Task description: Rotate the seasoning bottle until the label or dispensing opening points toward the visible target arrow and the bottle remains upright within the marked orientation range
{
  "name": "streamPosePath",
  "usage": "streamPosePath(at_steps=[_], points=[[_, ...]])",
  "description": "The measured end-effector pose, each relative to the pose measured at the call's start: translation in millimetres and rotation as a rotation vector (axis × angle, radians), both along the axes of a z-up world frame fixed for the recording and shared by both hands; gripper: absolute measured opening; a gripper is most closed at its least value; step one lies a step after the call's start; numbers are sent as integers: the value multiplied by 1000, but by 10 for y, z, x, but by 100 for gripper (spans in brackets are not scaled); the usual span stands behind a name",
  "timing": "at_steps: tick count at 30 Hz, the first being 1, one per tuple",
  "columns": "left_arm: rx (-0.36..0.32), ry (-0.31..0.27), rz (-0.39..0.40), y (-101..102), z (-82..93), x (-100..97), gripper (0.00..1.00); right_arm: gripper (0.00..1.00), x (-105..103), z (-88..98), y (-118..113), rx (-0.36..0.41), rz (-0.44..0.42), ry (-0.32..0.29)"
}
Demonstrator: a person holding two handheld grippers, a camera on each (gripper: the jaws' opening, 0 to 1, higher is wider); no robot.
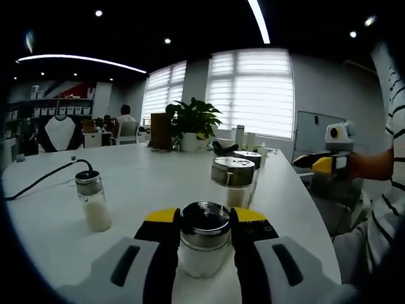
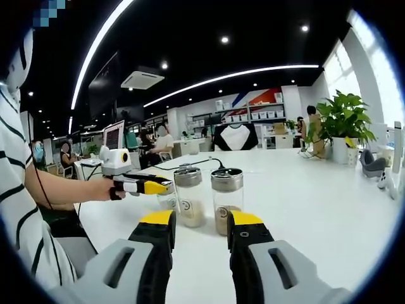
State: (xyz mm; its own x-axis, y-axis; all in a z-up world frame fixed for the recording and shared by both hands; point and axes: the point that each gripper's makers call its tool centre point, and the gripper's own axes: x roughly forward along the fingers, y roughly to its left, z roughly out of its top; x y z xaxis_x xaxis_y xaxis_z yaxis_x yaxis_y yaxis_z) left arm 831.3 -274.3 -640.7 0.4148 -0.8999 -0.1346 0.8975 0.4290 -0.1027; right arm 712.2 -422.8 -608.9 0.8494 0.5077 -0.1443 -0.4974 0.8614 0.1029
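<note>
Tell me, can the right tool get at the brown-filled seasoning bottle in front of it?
Probably yes: the right tool stands open, and the brown-filled bottle sits just past its tips, nothing between.

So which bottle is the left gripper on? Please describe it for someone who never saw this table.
On the big white table, look at the near edge, in front of the potted plant. The bottle stands upright between the left gripper's yellow-tipped jaws. Unlike the other bottles, it has a dark glossy cap and is nearest the camera.
</note>
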Motion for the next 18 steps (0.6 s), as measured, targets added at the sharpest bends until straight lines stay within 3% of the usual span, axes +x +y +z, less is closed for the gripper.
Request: streamPosePath(at_steps=[18], points=[[22,46,-159,-19,-22,-34,33,30,-8,10,4,-3,6,-2]])
